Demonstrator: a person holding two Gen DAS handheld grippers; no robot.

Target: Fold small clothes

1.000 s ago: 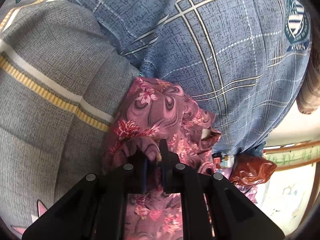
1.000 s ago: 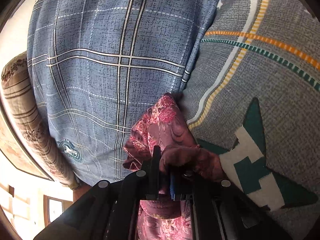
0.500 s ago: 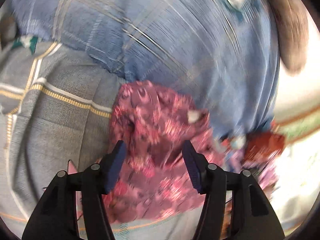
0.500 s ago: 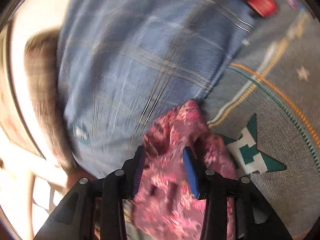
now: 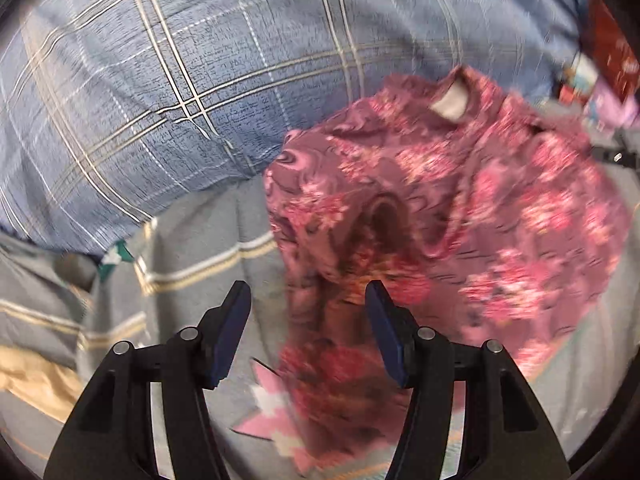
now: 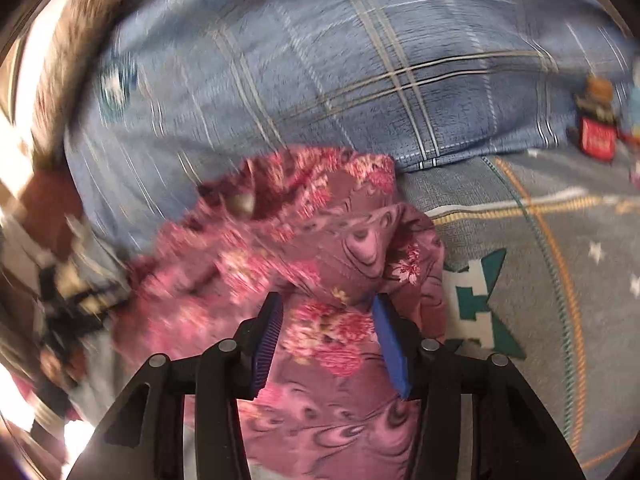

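Both hand-held grippers, left (image 5: 307, 330) and right (image 6: 326, 336), have let go of the pink floral garment (image 5: 460, 216); their jaws now stand apart above it, the right's opening.

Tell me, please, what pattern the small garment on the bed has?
The garment is maroon-pink with a floral print, clearest in the right wrist view.

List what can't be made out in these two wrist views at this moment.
- Pink floral garment: motion blur in both views hides its fold lines; what type of clothing it is cannot be told.
- White label at its neckline, left wrist view: too blurred to read.
- Red object, right wrist view: small, blurred, unidentifiable.
- Left edge of the right wrist view: smeared by blur and glare.
- Garment's near edge: hidden behind the right claw, whose jaws are opening.
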